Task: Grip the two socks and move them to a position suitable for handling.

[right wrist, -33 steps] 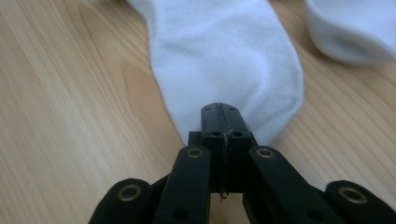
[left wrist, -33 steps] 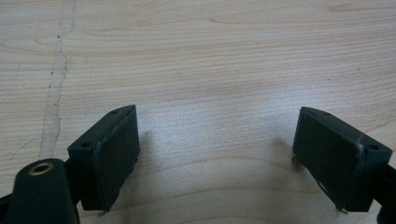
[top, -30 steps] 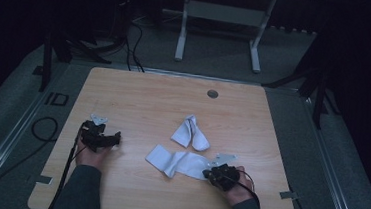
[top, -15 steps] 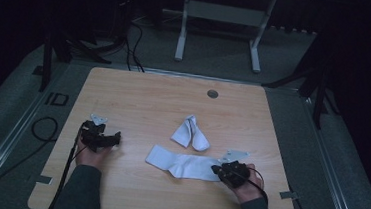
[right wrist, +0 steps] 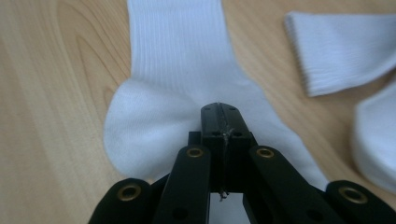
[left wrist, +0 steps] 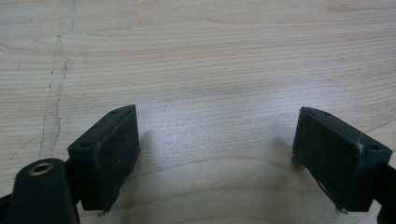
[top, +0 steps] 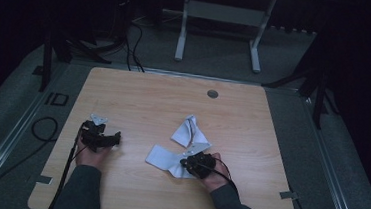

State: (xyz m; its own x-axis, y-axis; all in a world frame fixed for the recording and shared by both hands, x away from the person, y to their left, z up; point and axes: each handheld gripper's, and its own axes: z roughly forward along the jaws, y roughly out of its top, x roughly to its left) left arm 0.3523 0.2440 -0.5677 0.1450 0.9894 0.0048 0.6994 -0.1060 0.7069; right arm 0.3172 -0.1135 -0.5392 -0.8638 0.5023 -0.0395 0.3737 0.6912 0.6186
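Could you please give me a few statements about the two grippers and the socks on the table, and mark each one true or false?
1. The right gripper has its fingers closed over the flat sock. True.
2. The left gripper is holding a sock. False: its fingers are spread wide over bare table with nothing between them.
3. A second, folded sock lies farther from the person than the flat one. True.
4. The left gripper rests on top of the folded sock. False: in the high view it sits well apart, near the table's left side.
5. Three socks lie on the table. False: two.
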